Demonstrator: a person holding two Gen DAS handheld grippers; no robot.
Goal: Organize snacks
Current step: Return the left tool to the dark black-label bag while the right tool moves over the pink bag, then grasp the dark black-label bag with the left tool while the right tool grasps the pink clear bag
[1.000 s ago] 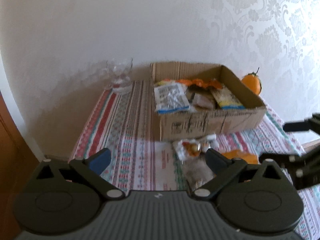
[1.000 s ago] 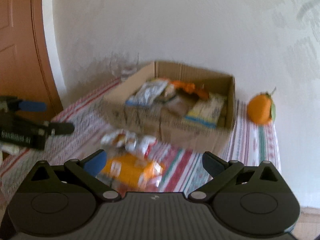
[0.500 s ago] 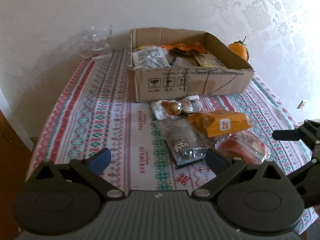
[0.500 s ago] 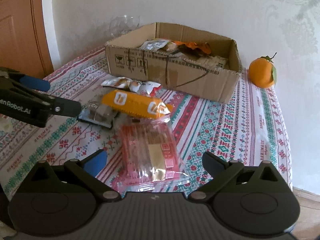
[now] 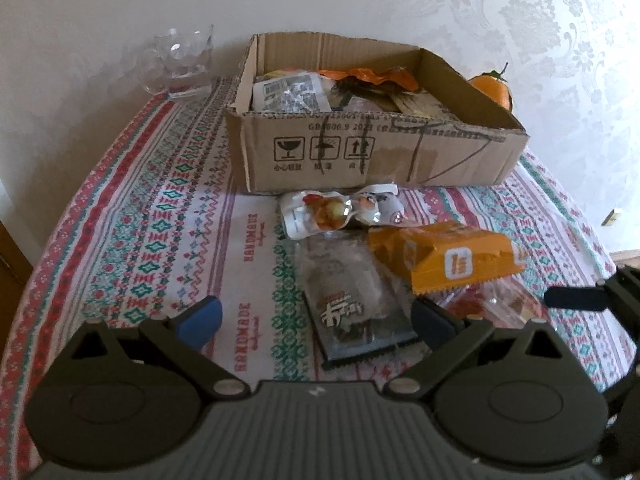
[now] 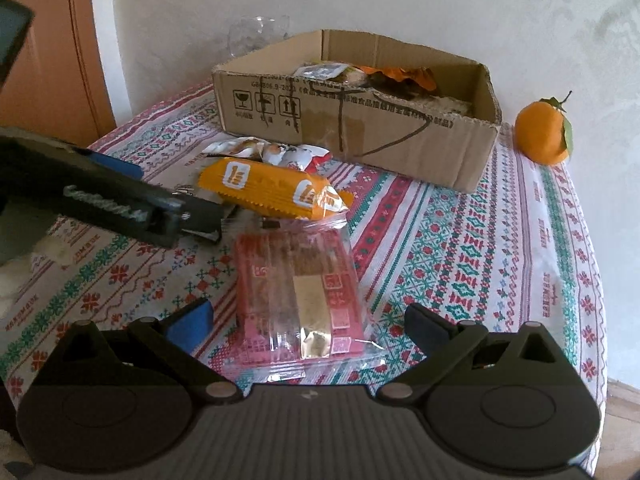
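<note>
Right gripper (image 6: 308,326), fingers apart, nearer: red snack pack (image 6: 300,292) lies between them, long axis pointing toward cardboard box (image 6: 360,128); left gripper (image 5: 316,320) fingers apart too.

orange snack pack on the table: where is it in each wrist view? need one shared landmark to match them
Left wrist view: orange snack pack sits right of centre, in front of the cardboard box, partly overlapping the dark packet.
Right wrist view: orange snack pack sits left of centre, just beyond the red packet.
Shared landmark: the cardboard box, with its three printed handling symbols facing both cameras.
</note>
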